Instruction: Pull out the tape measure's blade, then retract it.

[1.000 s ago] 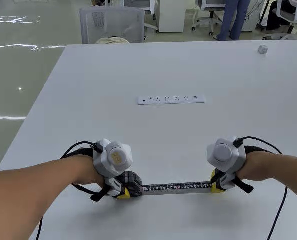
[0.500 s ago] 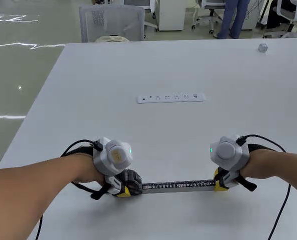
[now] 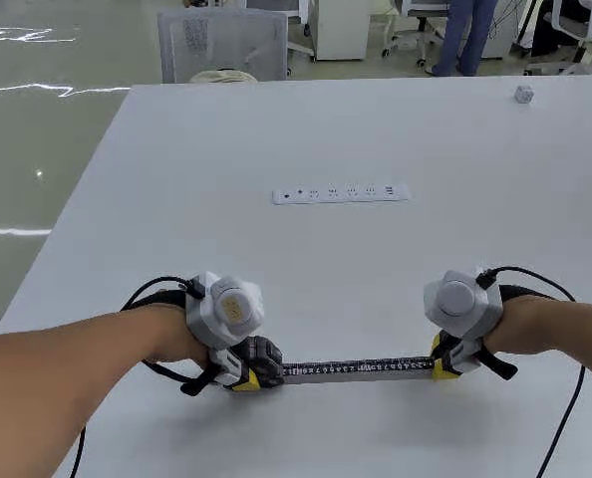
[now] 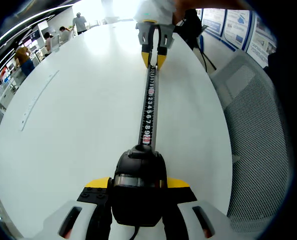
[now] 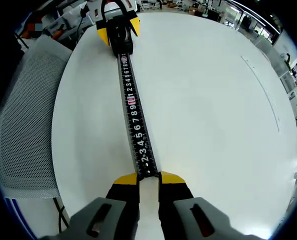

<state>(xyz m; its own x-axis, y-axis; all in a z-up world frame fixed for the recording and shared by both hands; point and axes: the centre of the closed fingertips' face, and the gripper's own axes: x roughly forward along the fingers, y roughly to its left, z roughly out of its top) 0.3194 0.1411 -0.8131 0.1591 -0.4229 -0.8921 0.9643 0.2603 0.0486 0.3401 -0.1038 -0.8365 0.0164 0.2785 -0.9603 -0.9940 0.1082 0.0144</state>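
A black tape measure case (image 3: pixel 261 362) rests on the white table (image 3: pixel 326 129) near its front edge, clamped in my left gripper (image 3: pixel 244 373). In the left gripper view the case (image 4: pixel 138 185) sits between the yellow-tipped fingers. The blade (image 3: pixel 358 368) runs flat to the right, out to roughly 20 on its scale. My right gripper (image 3: pixel 444 366) is shut on the blade's end. The right gripper view shows the blade (image 5: pixel 133 120) running from the pinched tip (image 5: pixel 147 174) away to the case (image 5: pixel 119 32).
A white power strip (image 3: pixel 341 193) lies flat at mid-table. A small grey object (image 3: pixel 523 95) sits at the far right. A mesh office chair (image 3: pixel 222 47) stands behind the far edge. Black cables (image 3: pixel 560 398) trail from both grippers.
My right gripper has moved a little to the right, drawing out slightly more blade. The left gripper and case have stayed put.
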